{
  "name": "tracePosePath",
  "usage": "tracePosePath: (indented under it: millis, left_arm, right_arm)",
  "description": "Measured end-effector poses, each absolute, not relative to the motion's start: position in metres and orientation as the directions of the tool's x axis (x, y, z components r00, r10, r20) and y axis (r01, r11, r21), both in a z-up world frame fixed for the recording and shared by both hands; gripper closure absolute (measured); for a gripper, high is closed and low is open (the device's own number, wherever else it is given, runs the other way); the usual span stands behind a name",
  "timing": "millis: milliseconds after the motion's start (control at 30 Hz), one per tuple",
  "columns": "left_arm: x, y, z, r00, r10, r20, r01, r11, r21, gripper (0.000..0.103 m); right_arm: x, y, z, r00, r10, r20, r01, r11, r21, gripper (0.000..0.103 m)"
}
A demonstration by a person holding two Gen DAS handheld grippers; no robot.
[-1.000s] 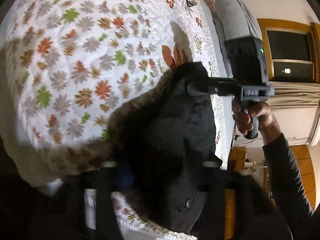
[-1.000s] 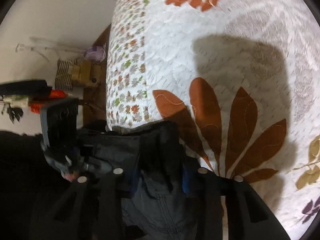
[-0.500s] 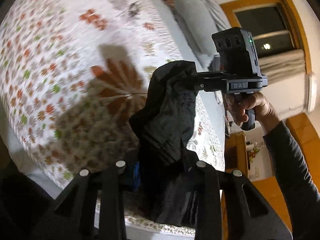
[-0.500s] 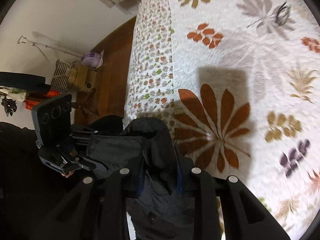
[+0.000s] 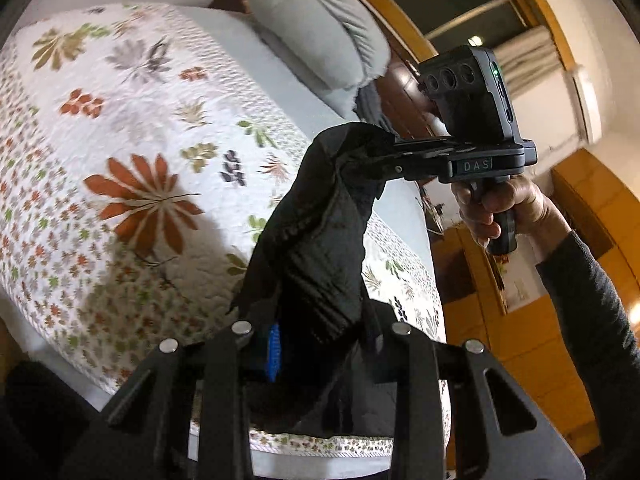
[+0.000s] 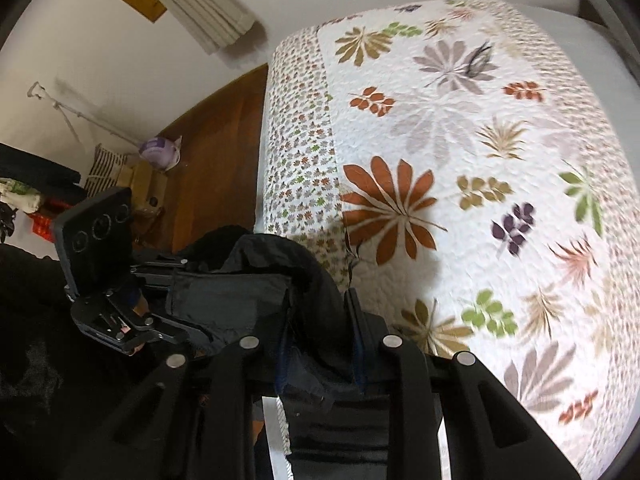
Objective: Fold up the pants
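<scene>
Holding the pants above the bed point(image 5: 132, 92) is the step in hand, judging by how the cloth hangs between the two tools, and it wants care before any fold is laid. One bed fills most of both views, covered by one white quilt point(image 6: 460, 128) printed with leaves and flowers; its flat middle is bare and looks the best place to set the cloth down. One grey pillow point(image 5: 320, 36) lies at the head of the bed, well apart from the work.

One pair of black pants point(image 5: 316, 236) hangs in the air over the near edge of the bed, gathered into a thick drape, not spread out. To do this well, I would draw the two grippers apart until the held edge runs straight, let the legs fall free, then lower them flat on the quilt with the seams matched. Pulling unevenly would likely leave a twist.

Two grippers are in play. In the left wrist view the right gripper point(image 5: 360, 156) pinches an upper bunch of the pants, a hand point(image 5: 500, 208) round its grip. The left gripper point(image 5: 320, 344) has the cloth clamped between its fingers, a blue pad showing beside the fabric. In the right wrist view the pants point(image 6: 248, 288) stretch from one gripper to the other, though the dark cloth makes it hard to say which part, waistband or leg, each one holds.
</scene>
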State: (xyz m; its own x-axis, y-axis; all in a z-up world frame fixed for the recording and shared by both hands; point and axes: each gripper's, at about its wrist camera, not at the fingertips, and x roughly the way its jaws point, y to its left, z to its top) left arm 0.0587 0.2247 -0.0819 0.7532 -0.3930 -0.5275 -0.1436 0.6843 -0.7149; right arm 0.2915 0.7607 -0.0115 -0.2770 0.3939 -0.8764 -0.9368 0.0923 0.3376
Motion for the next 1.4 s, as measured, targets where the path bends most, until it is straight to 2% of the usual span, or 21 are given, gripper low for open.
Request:
tracePosePath:
  millis: [400,733,1400]
  left_arm:
    - [0.069,0.142,-0.047,0.723,-0.458,-0.517,0.003,0.751,-0.660,0.075]
    - [0.080,0.069,-0.039,0.668,-0.501,-0.550,0.110,0.798,-0.593,0.075]
    - [0.116,-0.096,-0.090,0.498,-0.563,-0.660,0.255,0.822,-0.509,0.075]
  right_arm:
    - [0.282,0.647,0.016,-0.171,0.495,-0.852,-0.932,0.201,0.303,0.079]
    - [0.281,0.558,0.008,-0.111,0.566,-0.817,-0.904,0.284,0.319,0.079]
    - [0.288,0.363,-0.081,-0.044,0.710,-0.703,-0.794,0.402,0.456,0.080]
